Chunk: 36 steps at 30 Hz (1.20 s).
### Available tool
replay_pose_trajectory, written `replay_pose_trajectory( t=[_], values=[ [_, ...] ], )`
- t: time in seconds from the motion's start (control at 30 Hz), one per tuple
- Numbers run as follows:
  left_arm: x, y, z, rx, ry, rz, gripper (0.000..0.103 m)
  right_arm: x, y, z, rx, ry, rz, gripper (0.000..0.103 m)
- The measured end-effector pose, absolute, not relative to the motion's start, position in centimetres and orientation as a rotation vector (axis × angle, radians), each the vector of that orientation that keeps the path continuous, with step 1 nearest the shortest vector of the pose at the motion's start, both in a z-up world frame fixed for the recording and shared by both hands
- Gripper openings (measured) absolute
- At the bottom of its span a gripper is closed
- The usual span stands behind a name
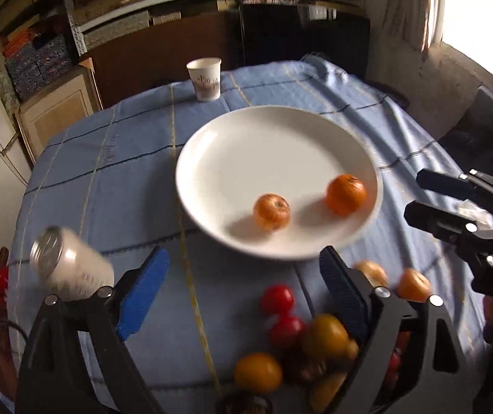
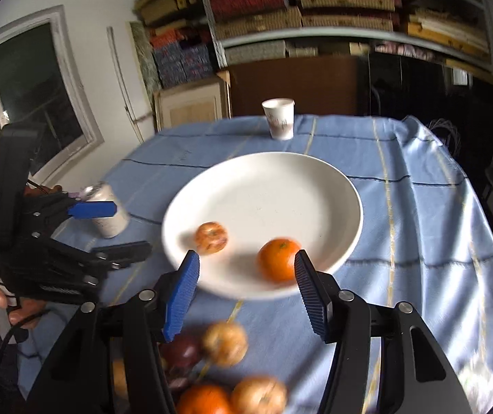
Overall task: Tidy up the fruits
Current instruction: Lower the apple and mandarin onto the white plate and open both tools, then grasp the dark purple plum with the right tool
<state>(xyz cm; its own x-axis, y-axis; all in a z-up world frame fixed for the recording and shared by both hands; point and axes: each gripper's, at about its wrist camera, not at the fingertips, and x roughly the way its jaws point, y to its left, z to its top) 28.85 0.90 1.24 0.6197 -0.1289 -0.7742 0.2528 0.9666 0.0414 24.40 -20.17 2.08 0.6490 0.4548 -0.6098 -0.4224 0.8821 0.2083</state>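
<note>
Both grippers gape, holding nothing | your right gripper (image 2: 246, 289) frames the round white plate (image 2: 315, 172); loose pile of fruits (image 2: 225, 343) sits lower centre, beneath its fingers; left gripper (image 1: 243, 286) equally near

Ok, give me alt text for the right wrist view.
A white plate on a blue tablecloth holds an orange and a small apple. The right gripper, jaws open, hovers above loose fruit.

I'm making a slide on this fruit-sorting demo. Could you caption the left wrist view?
Open left tool hovers over loose fruit, facing a white plate holding two orange fruits.
</note>
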Motion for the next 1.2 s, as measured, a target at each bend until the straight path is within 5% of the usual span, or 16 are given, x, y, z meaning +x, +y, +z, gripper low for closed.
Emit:
replay_pose_trajectory(
  t=[0.4, 1.2],
  values=[
    [12.4, 4.9, -0.5, 0.016, 0.763, -0.352, 0.092, 10.9, -17.9, -1.7, -0.029, 0.750, 0.556, 0.058],
    [9.9, 9.7, -2.1, -0.070, 0.791, -0.249, 0.092, 12.0, -12.7, -3.7, -0.254, 0.825, 0.499, 0.051]
  ],
)
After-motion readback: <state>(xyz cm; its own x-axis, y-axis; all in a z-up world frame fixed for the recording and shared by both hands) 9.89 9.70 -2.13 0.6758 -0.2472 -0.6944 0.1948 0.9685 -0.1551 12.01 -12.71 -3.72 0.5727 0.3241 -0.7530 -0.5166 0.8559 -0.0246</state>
